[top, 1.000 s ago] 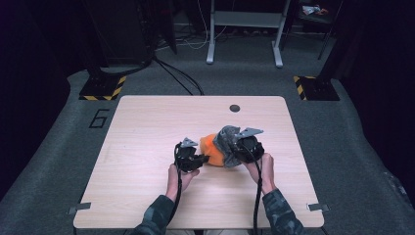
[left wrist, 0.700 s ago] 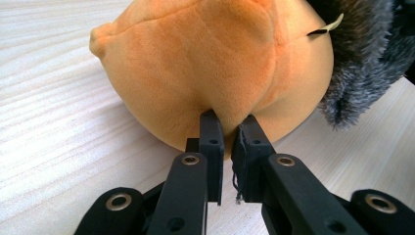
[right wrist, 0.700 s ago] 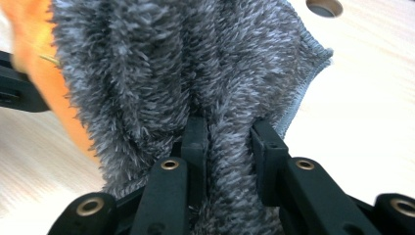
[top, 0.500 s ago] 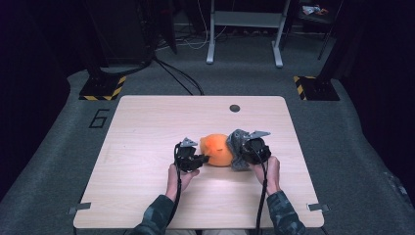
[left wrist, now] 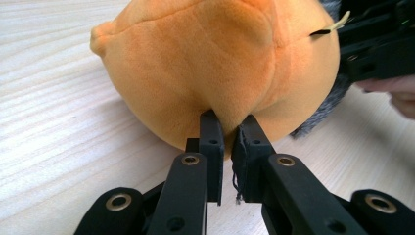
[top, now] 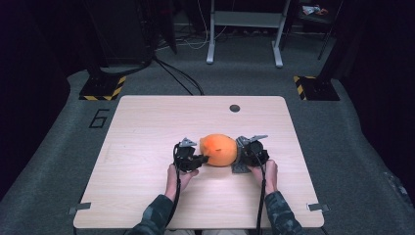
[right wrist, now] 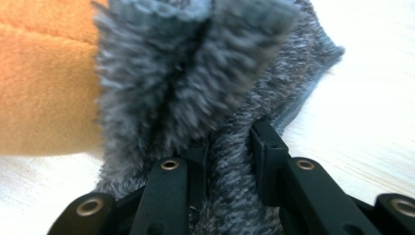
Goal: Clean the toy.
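An orange plush cushion [top: 219, 149] lies on the wooden table [top: 147, 122] between my two grippers. My left gripper [top: 204, 159] is shut on a pinch of the orange plush [left wrist: 215, 63] at its near side, jaws almost together [left wrist: 230, 122]. My right gripper [top: 240, 159] sits low at the cushion's right side, shut on a fold of grey fuzzy fabric [right wrist: 195, 73], which bunches between its jaws [right wrist: 230, 142]. The orange plush [right wrist: 44, 83] shows to the left behind the grey fabric. A strip of grey fabric [left wrist: 318, 112] peeks from under the cushion.
A small dark round hole [top: 235, 108] sits near the table's far edge. Bare wood stretches to the left and front of the hands. On the floor beyond stand yellow-black striped bases [top: 103, 88] and a metal frame [top: 243, 29].
My right gripper has come down and to the right with the grey fabric, which has slid off the cushion and left the orange plush uncovered. The left gripper has stayed put.
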The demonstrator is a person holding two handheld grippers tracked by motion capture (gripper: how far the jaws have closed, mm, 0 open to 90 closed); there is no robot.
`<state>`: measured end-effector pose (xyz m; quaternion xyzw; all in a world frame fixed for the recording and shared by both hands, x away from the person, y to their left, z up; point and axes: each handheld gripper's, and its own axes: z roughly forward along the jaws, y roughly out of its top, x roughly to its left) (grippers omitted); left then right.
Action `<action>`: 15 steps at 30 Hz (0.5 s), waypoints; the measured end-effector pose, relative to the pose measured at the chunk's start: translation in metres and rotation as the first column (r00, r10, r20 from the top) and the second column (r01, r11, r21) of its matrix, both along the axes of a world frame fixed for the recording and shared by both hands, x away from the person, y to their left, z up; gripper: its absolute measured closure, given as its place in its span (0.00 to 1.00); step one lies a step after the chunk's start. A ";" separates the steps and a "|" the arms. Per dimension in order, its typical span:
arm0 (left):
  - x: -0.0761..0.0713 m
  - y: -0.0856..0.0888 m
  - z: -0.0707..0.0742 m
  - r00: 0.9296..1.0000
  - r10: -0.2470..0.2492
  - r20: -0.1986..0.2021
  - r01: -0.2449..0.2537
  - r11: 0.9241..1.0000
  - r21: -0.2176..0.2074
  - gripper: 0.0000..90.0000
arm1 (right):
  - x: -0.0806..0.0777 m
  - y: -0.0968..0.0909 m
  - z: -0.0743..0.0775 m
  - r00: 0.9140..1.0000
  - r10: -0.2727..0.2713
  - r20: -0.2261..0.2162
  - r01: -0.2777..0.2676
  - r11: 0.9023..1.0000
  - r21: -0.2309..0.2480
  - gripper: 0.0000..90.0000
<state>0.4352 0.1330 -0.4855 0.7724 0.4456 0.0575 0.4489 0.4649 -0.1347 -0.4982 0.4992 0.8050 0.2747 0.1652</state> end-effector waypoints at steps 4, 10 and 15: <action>0.000 0.001 0.000 1.000 -0.004 -0.002 0.004 1.000 0.001 0.93 | -0.007 -0.010 0.014 0.999 -0.009 0.033 0.009 1.000 0.015 0.80; 0.000 0.001 0.000 1.000 -0.006 0.000 0.006 1.000 0.000 0.92 | -0.024 -0.013 0.058 0.990 -0.002 0.141 -0.002 1.000 0.029 0.80; 0.000 0.001 -0.001 1.000 -0.002 0.000 0.002 1.000 -0.006 0.92 | -0.031 0.005 0.081 0.979 0.072 0.192 -0.079 0.996 0.029 0.80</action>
